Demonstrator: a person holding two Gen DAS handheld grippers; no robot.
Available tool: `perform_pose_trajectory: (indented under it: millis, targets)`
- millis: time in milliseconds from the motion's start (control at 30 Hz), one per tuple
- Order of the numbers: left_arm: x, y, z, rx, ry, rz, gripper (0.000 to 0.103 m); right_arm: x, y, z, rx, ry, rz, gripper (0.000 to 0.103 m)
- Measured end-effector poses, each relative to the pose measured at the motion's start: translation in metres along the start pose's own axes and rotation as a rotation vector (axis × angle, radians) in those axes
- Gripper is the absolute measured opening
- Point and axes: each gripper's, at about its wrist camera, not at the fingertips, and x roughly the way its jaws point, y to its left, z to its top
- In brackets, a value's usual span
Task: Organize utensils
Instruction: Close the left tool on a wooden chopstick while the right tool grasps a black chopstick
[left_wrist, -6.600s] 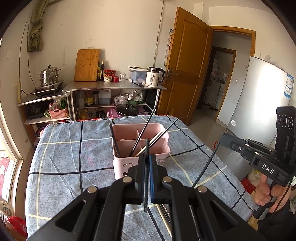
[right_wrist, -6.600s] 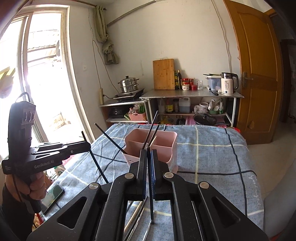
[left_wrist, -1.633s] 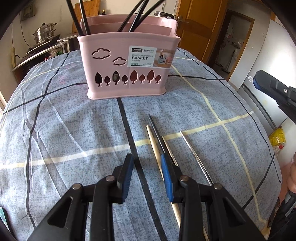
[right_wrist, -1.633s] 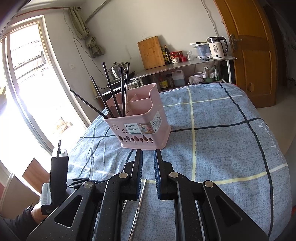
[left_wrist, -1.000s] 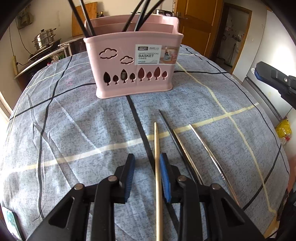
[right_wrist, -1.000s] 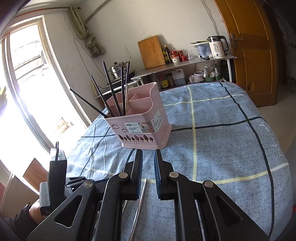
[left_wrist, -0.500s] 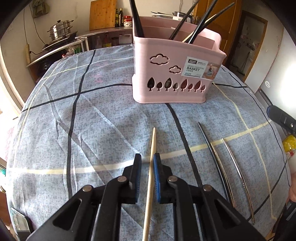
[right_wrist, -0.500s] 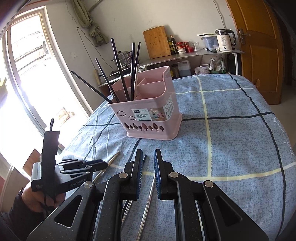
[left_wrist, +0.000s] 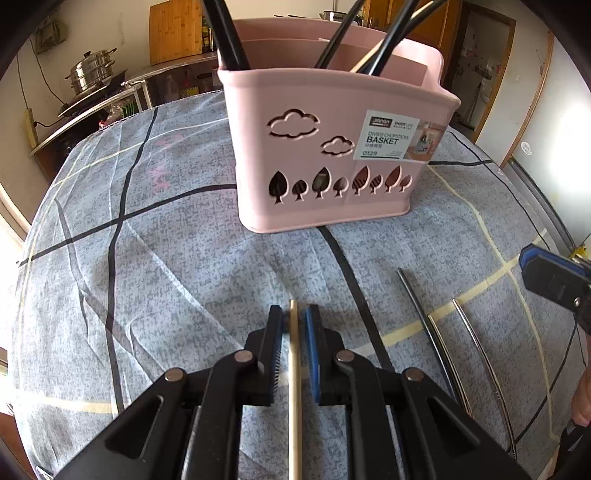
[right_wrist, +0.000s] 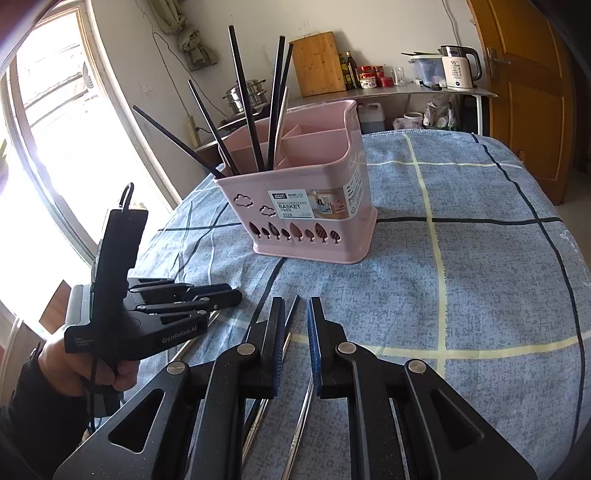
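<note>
Left gripper (left_wrist: 293, 319) is clamped on a wooden chopstick (left_wrist: 294, 387), just before the basket (left_wrist: 332, 147). Right gripper (right_wrist: 295, 314), fingers slightly apart, holds nothing; steel chopsticks (left_wrist: 476, 354) lie right of the basket.

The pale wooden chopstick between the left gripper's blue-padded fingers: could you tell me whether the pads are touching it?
Cannot tell. In the left wrist view the pale wooden chopstick runs between the left gripper pads, nearly flush, but neither firm contact nor a clear gap shows.

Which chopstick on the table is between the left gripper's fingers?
The pale wooden chopstick, lying between the left gripper fingers. The dark one and the two shiny metal ones lie apart, further right.
</note>
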Motion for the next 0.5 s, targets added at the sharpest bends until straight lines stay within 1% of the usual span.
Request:
perform_pose_trajectory:
  millis: [33, 133, 267, 500]
  targets:
    - [0.000, 0.001, -0.001, -0.001, -0.003, 0.001, 0.010, 0.004, 0.002, 0.000, -0.007, 0.013, -0.005, 0.012]
    - [-0.003, 0.009, -0.004, -0.030, -0.010, -0.008, 0.007, 0.016, 0.009, 0.001, -0.041, 0.050, -0.018, 0.012]
    - [-0.006, 0.020, -0.008, -0.068, -0.013, -0.013, 0.007, 0.037, 0.015, 0.002, -0.070, 0.113, -0.030, 0.012]
    - [-0.008, 0.029, -0.011, -0.081, 0.005, -0.020, 0.007, 0.072, 0.023, 0.004, -0.097, 0.221, -0.080, 0.012]
